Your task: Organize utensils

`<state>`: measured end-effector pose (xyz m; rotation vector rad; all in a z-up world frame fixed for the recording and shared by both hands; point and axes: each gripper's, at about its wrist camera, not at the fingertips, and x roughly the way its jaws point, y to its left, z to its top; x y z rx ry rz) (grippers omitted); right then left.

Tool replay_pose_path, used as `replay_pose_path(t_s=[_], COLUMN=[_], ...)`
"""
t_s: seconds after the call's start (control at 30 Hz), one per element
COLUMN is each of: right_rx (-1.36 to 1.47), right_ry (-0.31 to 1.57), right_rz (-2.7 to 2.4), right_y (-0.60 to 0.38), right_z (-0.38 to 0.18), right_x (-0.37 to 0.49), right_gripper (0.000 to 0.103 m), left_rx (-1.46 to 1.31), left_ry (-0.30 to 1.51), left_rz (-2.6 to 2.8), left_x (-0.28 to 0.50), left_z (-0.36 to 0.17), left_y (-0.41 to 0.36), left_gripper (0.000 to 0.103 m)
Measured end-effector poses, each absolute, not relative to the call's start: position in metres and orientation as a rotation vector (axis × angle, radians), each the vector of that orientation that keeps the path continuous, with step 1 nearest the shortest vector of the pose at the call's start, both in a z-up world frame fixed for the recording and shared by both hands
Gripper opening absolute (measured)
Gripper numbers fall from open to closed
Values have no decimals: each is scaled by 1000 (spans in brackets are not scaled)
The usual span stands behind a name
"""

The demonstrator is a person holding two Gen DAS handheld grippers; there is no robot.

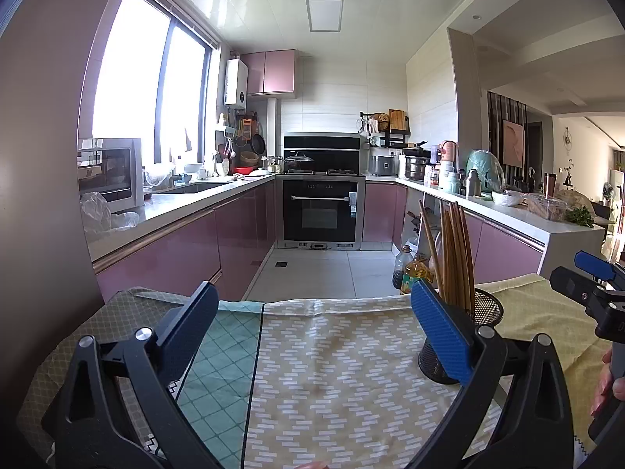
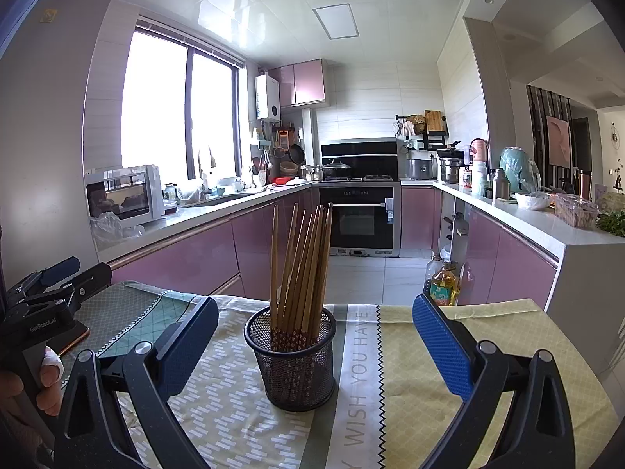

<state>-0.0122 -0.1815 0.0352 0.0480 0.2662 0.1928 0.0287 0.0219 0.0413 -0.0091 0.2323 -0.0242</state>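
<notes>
The left gripper [image 1: 314, 322] has its jaws spread wide and holds nothing; only patterned cloth [image 1: 332, 371] lies between them. The right gripper [image 2: 315, 336] also has its jaws wide apart and empty. A black mesh holder [image 2: 291, 355] stands upright on the table [image 2: 508, 336], between the right gripper's jaws but touching neither. A bundle of wooden chopsticks [image 2: 302, 265] stands in it, leaning slightly right. In the left wrist view the holder sits at the right, behind the blue pad.

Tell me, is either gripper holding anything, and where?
Nothing is held. Left gripper and right gripper are open; the chopsticks stand in the mesh holder.
</notes>
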Motion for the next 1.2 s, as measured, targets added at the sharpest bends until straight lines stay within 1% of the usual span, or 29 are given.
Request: replay_pose_path(t_s=[1.2], right_rx=[59], right_ry=[277], right_rz=[190], right_y=[-185], right_z=[35], right_x=[-9], right_gripper=[96], left_rx=[-7], left_ry=[241], left_rz=[-28], left_x=[29], left_z=[40], left_y=[20], left_gripper=[97])
